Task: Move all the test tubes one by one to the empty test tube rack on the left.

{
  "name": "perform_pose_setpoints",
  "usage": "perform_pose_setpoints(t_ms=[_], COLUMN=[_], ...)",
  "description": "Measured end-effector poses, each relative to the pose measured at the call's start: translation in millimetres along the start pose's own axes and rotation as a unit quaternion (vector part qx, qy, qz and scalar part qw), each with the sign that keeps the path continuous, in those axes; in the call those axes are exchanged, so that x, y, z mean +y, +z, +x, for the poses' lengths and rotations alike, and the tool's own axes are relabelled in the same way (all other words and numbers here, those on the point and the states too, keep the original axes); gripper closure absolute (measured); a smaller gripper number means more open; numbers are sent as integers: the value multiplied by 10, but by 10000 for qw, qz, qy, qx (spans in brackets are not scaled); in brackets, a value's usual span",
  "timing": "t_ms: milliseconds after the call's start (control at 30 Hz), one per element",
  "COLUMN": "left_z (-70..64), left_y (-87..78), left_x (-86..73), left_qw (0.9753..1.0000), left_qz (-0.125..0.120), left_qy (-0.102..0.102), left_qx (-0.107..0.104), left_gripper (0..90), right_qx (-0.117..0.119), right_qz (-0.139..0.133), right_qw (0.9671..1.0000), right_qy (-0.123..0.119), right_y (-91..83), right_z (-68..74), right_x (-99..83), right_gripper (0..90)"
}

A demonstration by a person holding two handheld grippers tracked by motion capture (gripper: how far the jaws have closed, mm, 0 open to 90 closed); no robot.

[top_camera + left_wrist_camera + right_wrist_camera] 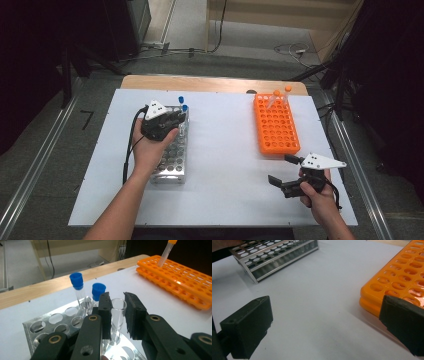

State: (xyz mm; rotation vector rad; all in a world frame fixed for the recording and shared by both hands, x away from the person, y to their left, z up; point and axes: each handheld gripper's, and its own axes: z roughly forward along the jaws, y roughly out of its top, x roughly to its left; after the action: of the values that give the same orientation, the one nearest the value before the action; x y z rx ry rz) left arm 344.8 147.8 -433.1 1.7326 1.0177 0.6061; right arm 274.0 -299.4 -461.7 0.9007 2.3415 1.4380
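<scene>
Had the left hand-held gripper (117, 312) nearly closed around an uncapped glass tube (117, 317) in the metal rack (50, 326), pads not quite touching. Right hand-held gripper (324, 325) wide open, empty, near the orange rack (402, 277).

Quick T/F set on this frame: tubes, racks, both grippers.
1. The left gripper has its jaws around an uncapped clear tube in the metal rack. True.
2. Two blue-capped tubes stand in the orange rack. False: they stand in the metal rack; the orange rack holds orange-capped tubes.
3. The right gripper is open and holds nothing. True.
4. The right gripper is above the metal rack. False: it is near the orange rack's near end.
5. The orange-capped tubes sit at the orange rack's far end. True.
</scene>
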Motion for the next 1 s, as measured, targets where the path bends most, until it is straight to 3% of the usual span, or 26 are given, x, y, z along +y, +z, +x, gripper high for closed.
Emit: perform_pose_setpoints(t_ms=[167, 267, 600, 1000], left_z=[12, 32, -11, -196], left_y=[6, -14, -191, -482], left_x=[-15, -10, -45, -186], left_qw=[9998, 9996, 9983, 9949], left_qz=[141, 84, -217, -357], left_qy=[-60, -171, -387, -517], left_qx=[-110, -193, -387, -786], left_gripper=[756, 726, 342, 10], right_qx=[-14, -13, -128, -388], right_qz=[25, 23, -47, -169], right_qw=[10000, 10000, 9999, 9990], right_qy=[6, 2, 26, 151], right_y=[10, 14, 17, 38], right_z=[-2, -4, -25, -156], right_x=[-5, -5, 5, 139], right_gripper=[0, 0, 0, 0])
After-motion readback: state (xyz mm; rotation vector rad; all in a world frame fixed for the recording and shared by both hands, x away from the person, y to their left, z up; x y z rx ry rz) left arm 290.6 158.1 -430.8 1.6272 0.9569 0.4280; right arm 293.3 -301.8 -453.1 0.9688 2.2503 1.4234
